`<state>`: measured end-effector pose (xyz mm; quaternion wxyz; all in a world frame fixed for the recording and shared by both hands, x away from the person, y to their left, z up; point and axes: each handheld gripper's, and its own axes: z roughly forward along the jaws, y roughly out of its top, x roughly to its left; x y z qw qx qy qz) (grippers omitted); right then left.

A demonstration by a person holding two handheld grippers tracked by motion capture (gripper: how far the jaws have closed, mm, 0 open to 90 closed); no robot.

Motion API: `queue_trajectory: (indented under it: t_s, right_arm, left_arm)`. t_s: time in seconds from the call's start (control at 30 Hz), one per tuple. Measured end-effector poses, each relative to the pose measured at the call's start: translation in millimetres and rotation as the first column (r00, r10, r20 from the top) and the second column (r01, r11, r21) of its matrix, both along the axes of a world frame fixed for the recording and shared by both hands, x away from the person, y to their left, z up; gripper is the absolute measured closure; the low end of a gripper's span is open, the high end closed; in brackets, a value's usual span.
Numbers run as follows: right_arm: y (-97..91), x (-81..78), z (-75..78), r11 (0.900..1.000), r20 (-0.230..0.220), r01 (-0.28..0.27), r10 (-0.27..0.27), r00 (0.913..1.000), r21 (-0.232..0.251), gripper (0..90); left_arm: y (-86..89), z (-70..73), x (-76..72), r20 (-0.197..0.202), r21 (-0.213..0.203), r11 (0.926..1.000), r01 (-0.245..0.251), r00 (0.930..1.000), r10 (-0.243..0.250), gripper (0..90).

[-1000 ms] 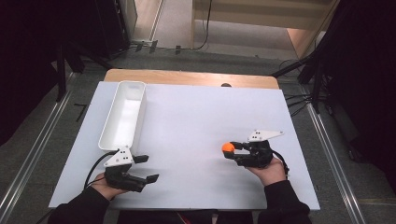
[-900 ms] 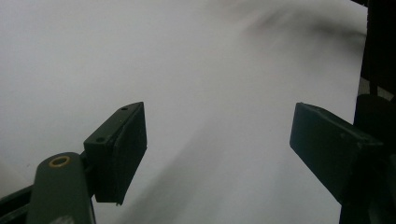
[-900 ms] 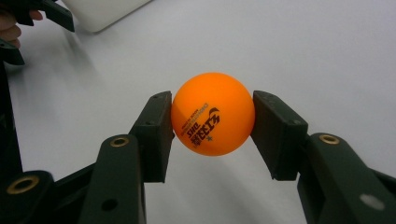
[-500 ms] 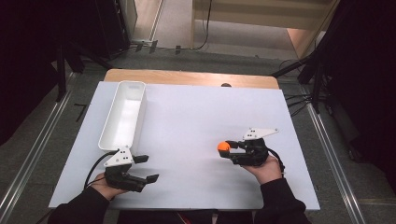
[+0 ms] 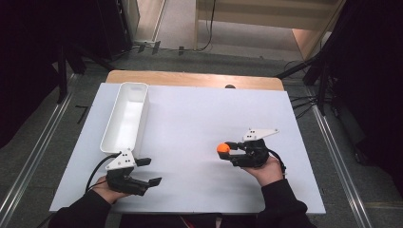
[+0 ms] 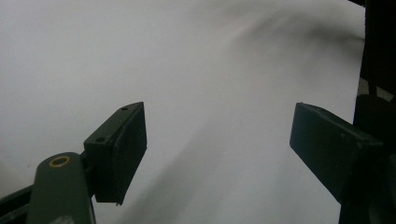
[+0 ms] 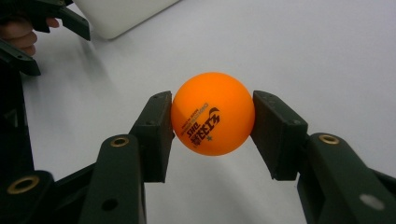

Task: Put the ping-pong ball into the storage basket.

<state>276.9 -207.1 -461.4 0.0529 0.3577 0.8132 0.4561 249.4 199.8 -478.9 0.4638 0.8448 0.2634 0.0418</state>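
Orange ball (image 7: 212, 113), print legible in the right gripper view, sits clamped in right gripper (image 7: 212, 122); left gripper (image 6: 217, 140) gapes empty.

A wooden table (image 5: 195, 79) carries a large white board (image 5: 190, 128) that covers nearly all of its top; a strip of bare wood shows along the far edge. One long white tray (image 5: 124, 118) lies directly on the board, its near end just beyond the left jaws, well to the left of the right jaws. The board is bare between the left jaws and beneath the right jaws.
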Motion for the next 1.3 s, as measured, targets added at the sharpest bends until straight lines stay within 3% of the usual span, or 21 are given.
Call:
queue_trajectory:
  t_s: [0.27, 0.6, 1.3]
  right_arm:
    - [7.1, 3.3, 3.1, 0.9995, -0.004, -0.02, 0.02, 0.9998, 0.024, 48.9]
    - [19.2, 9.2, 5.3, 0.9998, 0.001, -0.02, 0.02, 0.9998, -0.004, 48.9]
    - [35.9, 22.1, 10.1, 0.9991, 0.002, -0.042, 0.042, 0.9991, -0.001, 48.9]
  left_arm:
    - [-0.3, -0.2, -0.2, -0.001, 0.003, 1.0, 0.0, 1.0, 0.0, 19.3]
    - [0.2, 0.0, -0.3, -0.001, -0.003, 1.0, 0.002, 1.0, -0.002, 19.3]
    - [0.4, -0.2, 0.0, 0.0, -0.001, 1.0, 0.0, 1.0, 0.0, 19.3]
